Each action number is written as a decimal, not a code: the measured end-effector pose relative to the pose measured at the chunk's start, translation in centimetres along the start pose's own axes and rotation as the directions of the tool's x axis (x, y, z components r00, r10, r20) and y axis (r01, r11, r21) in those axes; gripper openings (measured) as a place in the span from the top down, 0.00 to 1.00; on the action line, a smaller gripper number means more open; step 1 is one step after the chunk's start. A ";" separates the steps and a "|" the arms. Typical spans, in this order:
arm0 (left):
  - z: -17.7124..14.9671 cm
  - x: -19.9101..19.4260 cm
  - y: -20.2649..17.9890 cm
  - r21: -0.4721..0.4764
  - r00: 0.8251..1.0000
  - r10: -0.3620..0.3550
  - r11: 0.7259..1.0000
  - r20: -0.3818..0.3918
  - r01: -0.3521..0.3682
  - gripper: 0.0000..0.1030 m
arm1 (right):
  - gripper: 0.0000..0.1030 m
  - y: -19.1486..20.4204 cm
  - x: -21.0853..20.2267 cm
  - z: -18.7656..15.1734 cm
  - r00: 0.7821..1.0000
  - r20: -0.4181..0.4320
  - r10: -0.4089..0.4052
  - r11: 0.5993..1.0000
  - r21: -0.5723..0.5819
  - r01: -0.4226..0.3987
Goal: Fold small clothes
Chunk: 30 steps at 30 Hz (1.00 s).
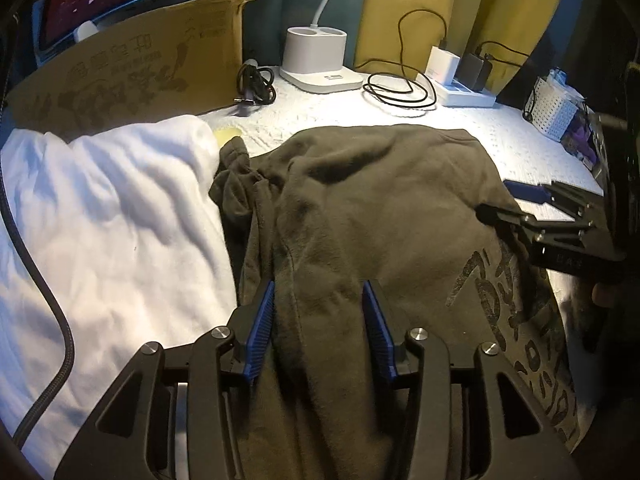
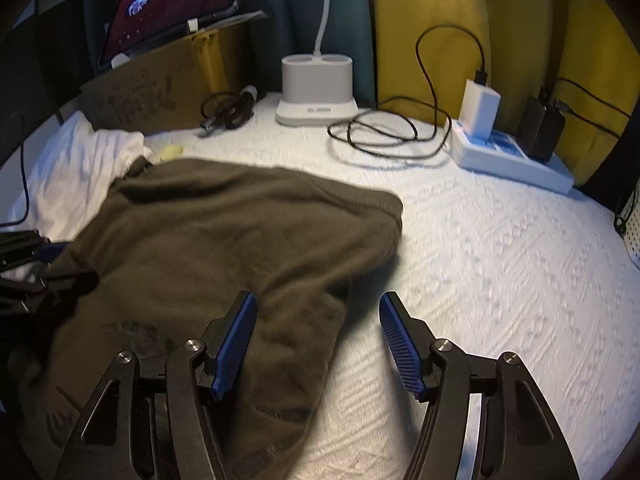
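Olive sweatshirt (image 1: pixel 360 208): lying rumpled on white quilted bed (image 2: pixel 500 260), beside white garment (image 1: pixel 112 216). Looking soft, thick, limp, light; prob. draping, not sliding. Left tongs (image 1: pixel 318 332) spread, straddling fabric ridge, not pinching. Right tongs (image 2: pixel 318 344) spread over edge, empty. Best hold: hem/corner.

Both views were taken from my own wrists, each lens sitting behind its fingers and looking forward and steeply down along them. The left wrist view faced across the olive garment (image 1: pixel 360 220) toward the white lamp base (image 1: pixel 316 60) at the far wall, close above the cloth; my right gripper (image 1: pixel 516 204) entered at its right edge. The right wrist view faced the same wall from a position further right, close over the white quilted surface (image 2: pixel 500 280). Both shared the garment, the lamp base, the cardboard box (image 1: pixel 152 76) and the power strip (image 2: pixel 516 164).
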<state>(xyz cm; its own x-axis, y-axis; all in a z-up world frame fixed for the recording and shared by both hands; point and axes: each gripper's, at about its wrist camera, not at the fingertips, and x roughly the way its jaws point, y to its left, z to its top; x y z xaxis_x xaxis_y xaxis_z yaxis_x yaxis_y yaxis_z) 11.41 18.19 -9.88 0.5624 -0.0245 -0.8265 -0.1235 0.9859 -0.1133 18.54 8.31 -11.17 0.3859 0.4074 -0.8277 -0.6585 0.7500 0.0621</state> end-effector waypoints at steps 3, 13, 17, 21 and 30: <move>-0.2 -0.2 -0.2 0.012 1.000 0.018 1.000 0.006 -0.018 0.55 | 0.36 -0.3 -0.4 -0.6 1.000 -0.001 -0.009 1.000 0.011 0.009; -0.9 -2.6 -1.8 0.076 0.998 0.051 0.996 0.032 -0.053 0.55 | 0.36 -0.5 -3.1 -2.3 1.000 0.005 -0.017 0.999 0.048 0.016; -2.1 -3.5 -2.7 0.064 0.999 0.002 0.998 0.037 -0.004 0.55 | 0.36 0.6 -4.4 -3.4 1.000 0.005 0.015 0.999 0.043 -0.015; -3.4 -3.6 -3.2 0.040 0.999 -0.010 0.999 0.031 0.009 0.55 | 0.36 2.2 -5.2 -5.0 0.999 -0.006 0.040 0.999 0.015 -0.040; -6.3 -3.5 -2.1 0.026 0.999 0.048 0.998 0.014 -0.049 0.55 | 0.36 4.0 -6.3 -8.4 0.999 -0.029 0.045 0.999 -0.022 -0.045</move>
<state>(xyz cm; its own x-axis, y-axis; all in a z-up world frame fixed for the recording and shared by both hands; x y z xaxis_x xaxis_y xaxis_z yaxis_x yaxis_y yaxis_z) 4.58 15.16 -10.18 0.5674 0.0254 -0.8230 -0.1297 0.9898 -0.0589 8.05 4.42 -10.42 0.3370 0.4251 -0.8400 -0.6891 0.7194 0.0876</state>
